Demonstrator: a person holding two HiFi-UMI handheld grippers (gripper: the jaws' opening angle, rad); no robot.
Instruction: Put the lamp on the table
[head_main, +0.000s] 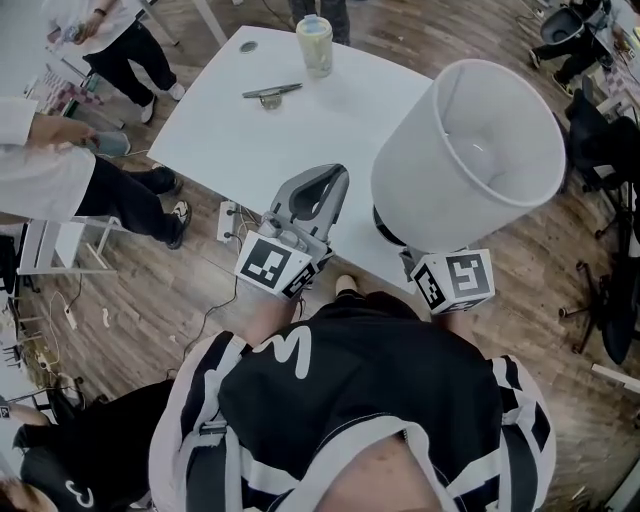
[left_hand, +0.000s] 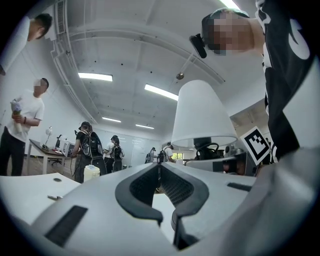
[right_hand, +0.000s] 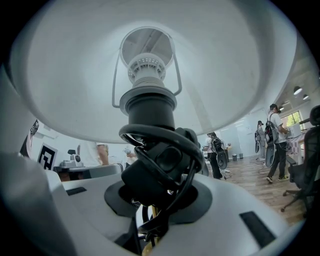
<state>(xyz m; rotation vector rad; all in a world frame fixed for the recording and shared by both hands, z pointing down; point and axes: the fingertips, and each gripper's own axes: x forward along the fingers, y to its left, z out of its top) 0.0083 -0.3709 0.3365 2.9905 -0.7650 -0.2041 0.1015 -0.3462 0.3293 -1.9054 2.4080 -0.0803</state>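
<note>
1. Wood-plank flooring (head_main: 120, 300) lies under one white table (head_main: 260, 140); at its left stand two people in white tops (head_main: 60, 170).
2. On the table's far part sit three things, well apart: one small dark disc (head_main: 248, 46), one metal tool (head_main: 270, 93) lying flat, and one pale lidded jar (head_main: 314, 42) standing upright.
3. Two grippers show, each with one marker cube at its rear.
4. At the left, the left gripper (head_main: 335, 178) hangs over the table's near edge. Its jaws are brought together with the tips meeting, and nothing is between them.
5. At the right is one lamp (head_main: 470, 140), held in the air above the table's near right corner and not standing on it.
6. The lamp's long axis runs close to upright: the single white shade (left_hand: 202, 117) is on top with its narrow end upward, and the dark base points down.
7. From beneath, one socket (right_hand: 148, 67) shows inside the shade, and one black cord (right_hand: 165, 140) is looped around the base.
8. The right gripper (right_hand: 150, 210) has its jaws closed partway onto that dark base and cord bundle, gripping the lamp from below; in the head view only its marker cube (head_main: 455, 280) shows under the shade.
</note>
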